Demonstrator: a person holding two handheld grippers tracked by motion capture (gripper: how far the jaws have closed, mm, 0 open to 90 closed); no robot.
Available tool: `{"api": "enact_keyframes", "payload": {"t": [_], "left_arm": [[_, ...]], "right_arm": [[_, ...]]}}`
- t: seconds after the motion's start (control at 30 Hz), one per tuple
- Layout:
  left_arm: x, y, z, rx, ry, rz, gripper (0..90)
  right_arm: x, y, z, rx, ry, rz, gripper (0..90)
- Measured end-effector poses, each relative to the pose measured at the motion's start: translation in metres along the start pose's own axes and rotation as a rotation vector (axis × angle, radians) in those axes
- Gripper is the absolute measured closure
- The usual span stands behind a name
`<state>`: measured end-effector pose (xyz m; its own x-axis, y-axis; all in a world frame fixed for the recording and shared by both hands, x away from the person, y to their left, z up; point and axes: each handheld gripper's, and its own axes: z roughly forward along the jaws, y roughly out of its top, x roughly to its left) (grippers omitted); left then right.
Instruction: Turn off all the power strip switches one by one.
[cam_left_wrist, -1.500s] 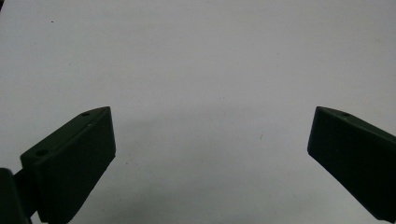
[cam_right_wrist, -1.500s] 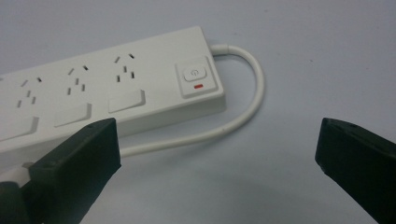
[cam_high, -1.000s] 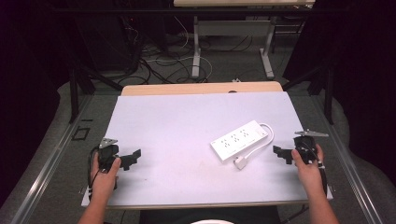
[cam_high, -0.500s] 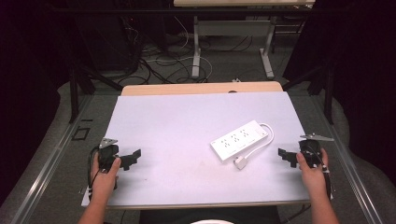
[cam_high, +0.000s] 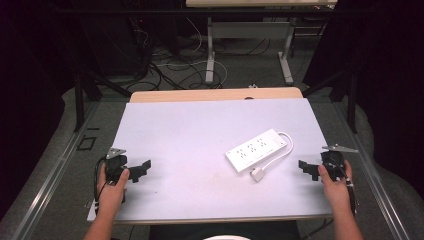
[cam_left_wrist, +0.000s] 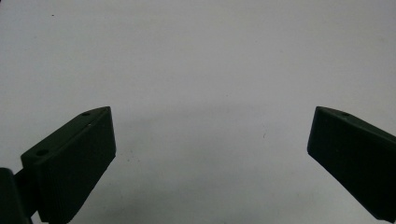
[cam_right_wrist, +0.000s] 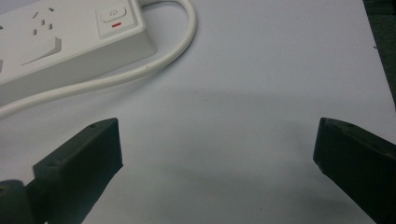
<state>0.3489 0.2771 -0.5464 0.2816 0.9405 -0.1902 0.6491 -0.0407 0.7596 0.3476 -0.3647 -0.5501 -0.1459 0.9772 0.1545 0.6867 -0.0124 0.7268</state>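
- Left tool — jaws spread wide over bare white bench.
- Right tool — jaws spread too, empty.
- White power strip with looped cord lies near, ahead-left of the right tool.

Bench: centre of the high view, floor around it on all sides.
Power strip: on the bench, toward 3 o'clock from centre, lying diagonally.
Cord: loops off the strip's 2 o'clock end, runs back along its near side.
Plug: on the bench, just beside the strip's near edge at 6 o'clock.
Left tool: over the bench's 8 o'clock corner, well apart from the strip.
Right tool: over the bench's 4 o'clock edge, near the plug, apart from it.
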Motion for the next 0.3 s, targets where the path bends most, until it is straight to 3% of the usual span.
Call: {"api": "enact_keyframes", "payload": {"t": [0.3], "left_arm": [[0.0000, 0.0000, 0.0001, 0.001, 0.001, -0.003, 1.0]], "right_arm": [[-0.0015, 0.0001, -0.0016, -0.004, 0.003, -0.010, 0.5]]}}
